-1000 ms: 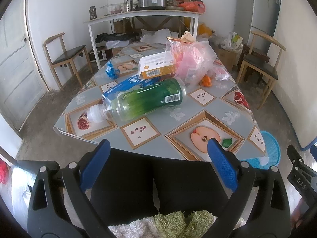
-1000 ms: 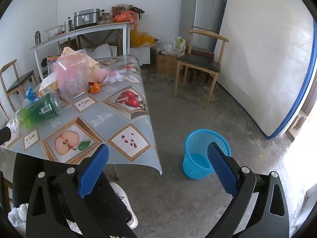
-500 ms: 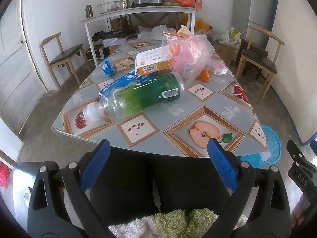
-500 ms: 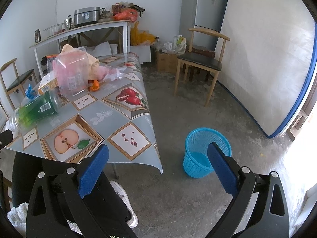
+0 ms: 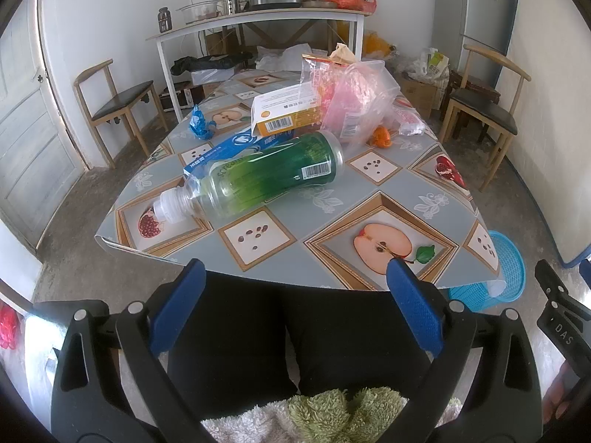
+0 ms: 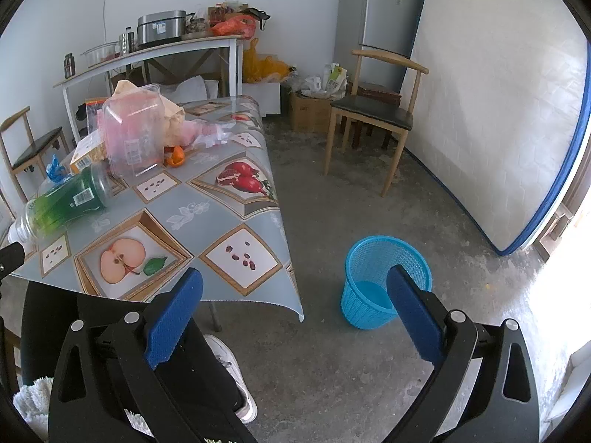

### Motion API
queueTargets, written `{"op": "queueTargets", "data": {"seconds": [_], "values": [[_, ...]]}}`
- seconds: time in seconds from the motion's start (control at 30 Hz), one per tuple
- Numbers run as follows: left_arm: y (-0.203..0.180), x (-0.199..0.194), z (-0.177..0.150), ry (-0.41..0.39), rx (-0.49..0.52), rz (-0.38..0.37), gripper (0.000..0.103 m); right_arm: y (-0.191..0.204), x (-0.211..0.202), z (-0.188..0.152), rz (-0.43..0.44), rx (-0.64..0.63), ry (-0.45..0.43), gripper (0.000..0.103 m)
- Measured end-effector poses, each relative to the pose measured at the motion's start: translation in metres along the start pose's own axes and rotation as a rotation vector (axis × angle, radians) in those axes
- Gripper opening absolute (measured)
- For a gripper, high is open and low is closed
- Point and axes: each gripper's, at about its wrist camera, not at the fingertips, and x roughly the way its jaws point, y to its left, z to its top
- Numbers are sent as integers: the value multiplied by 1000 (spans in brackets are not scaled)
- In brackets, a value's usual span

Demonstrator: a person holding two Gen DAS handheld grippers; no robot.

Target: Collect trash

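A green plastic bottle (image 5: pixel 258 179) lies on its side on the fruit-pattern table (image 5: pixel 314 229), also in the right wrist view (image 6: pixel 68 199). Behind it lie a blue box (image 5: pixel 236 147), an orange-and-white carton (image 5: pixel 284 110), a clear pink bag (image 5: pixel 354 99), a blue wrapper (image 5: pixel 199 123) and an orange scrap (image 5: pixel 382 136). A blue mesh bin (image 6: pixel 384 282) stands on the floor right of the table. My left gripper (image 5: pixel 295 295) is open and empty, short of the table's near edge. My right gripper (image 6: pixel 295 302) is open and empty above the floor between table and bin.
Wooden chairs stand at the left (image 5: pixel 114 99) and right (image 6: pixel 373 114). A white side table (image 5: pixel 258 18) with a cooker stands at the back wall. A fridge (image 6: pixel 380 18) and a leaning mattress (image 6: pixel 498 110) are at the right. The person's legs (image 5: pixel 295 339) are below the grippers.
The left gripper's view has drifted slightly back and left, so the table sits a little further right. The right gripper has barely moved. Both stay open.
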Motion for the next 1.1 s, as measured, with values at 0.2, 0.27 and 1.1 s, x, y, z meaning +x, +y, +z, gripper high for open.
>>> {"op": "queueTargets", "data": {"seconds": [0.2, 0.27, 1.1], "values": [[0, 0, 0, 1, 0, 0, 94, 1, 0, 0, 4, 1, -1, 97], [0, 1, 0, 4, -1, 1, 94, 3, 0, 1, 12, 2, 0, 97], [125, 66, -3, 5, -199, 118, 94, 150, 63, 77, 399, -192, 95, 97]]}}
